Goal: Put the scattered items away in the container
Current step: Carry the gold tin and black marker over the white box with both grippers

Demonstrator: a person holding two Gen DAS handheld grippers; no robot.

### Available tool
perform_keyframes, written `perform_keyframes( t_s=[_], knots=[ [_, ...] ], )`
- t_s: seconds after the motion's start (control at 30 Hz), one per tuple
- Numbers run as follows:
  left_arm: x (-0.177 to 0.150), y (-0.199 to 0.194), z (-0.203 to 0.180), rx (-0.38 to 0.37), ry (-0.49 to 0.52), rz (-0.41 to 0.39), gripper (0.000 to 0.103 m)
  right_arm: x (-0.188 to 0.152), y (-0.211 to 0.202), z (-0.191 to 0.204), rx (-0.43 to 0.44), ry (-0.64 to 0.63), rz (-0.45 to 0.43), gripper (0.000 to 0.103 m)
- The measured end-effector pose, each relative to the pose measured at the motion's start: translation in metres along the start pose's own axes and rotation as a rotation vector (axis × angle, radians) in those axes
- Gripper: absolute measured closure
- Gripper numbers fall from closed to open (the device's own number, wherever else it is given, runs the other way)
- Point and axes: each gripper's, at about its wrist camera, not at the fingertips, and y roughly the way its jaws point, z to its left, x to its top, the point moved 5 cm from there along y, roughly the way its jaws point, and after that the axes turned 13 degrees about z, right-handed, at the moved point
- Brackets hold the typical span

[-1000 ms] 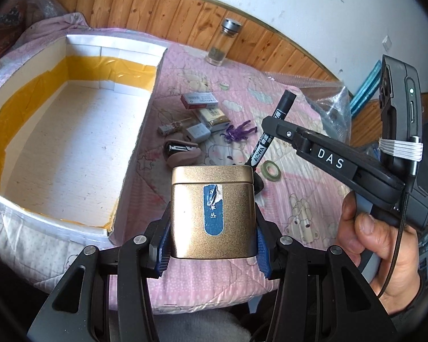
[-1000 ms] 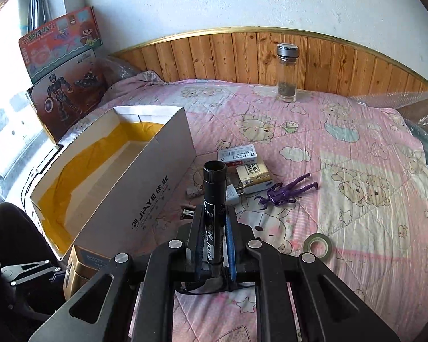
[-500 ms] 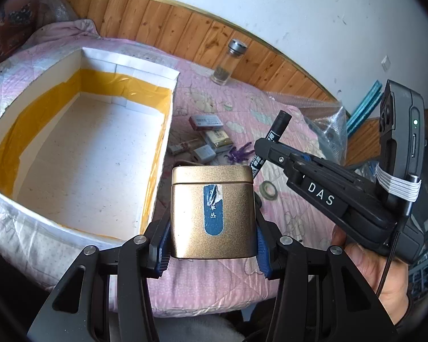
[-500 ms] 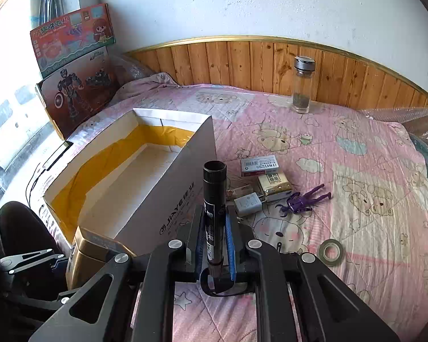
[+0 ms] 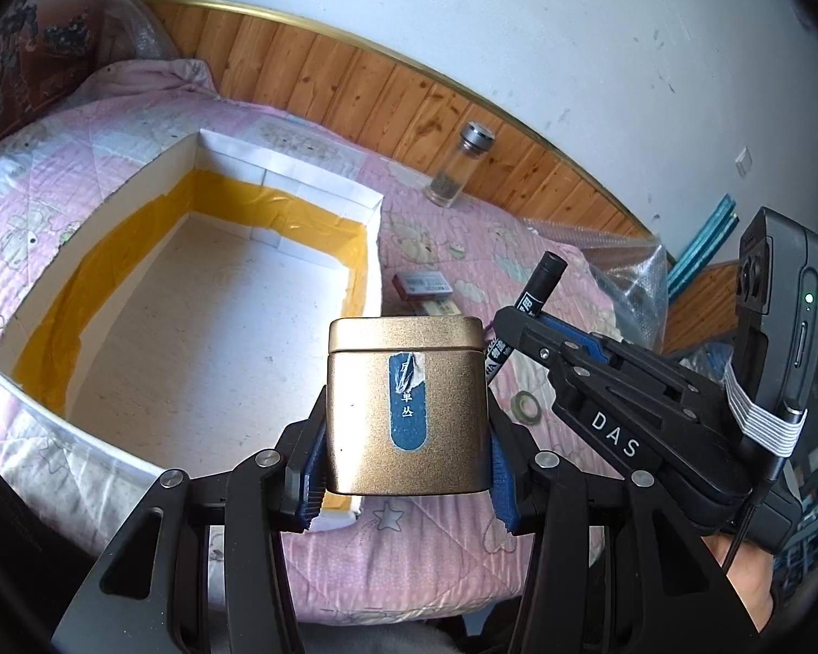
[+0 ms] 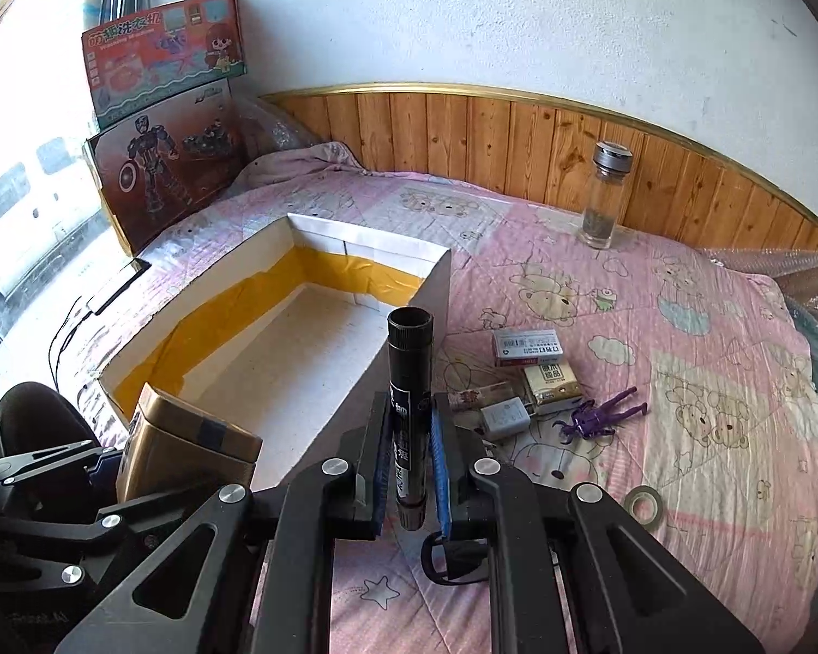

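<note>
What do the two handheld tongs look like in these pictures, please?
Both tongs, left and right, are black, angular linkages with silver pivot screws and blue ribbed pads. The right one bears white "DAS" lettering, a camera strapped on by white bands, and a thin black cable.

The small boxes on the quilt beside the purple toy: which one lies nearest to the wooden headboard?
The white and red box lies nearest the headboard. The beige box touches its near side, and the grey-white box lies nearer still to the right gripper.

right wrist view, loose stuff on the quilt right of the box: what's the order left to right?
White charger → yellow pack → purple toy figure → tape roll. The white pack overlaps the charger and yellow pack sideways, so it is left out.
</note>
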Motion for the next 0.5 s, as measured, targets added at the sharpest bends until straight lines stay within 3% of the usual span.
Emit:
perform_keyframes(
  t_s=[0.5],
  knots=[
    [0.027,-0.017,0.027,0.029,-0.015,-0.037,0.053,0.030,0.004,0.044,0.000,-0.079,0.000,0.088]
  ],
)
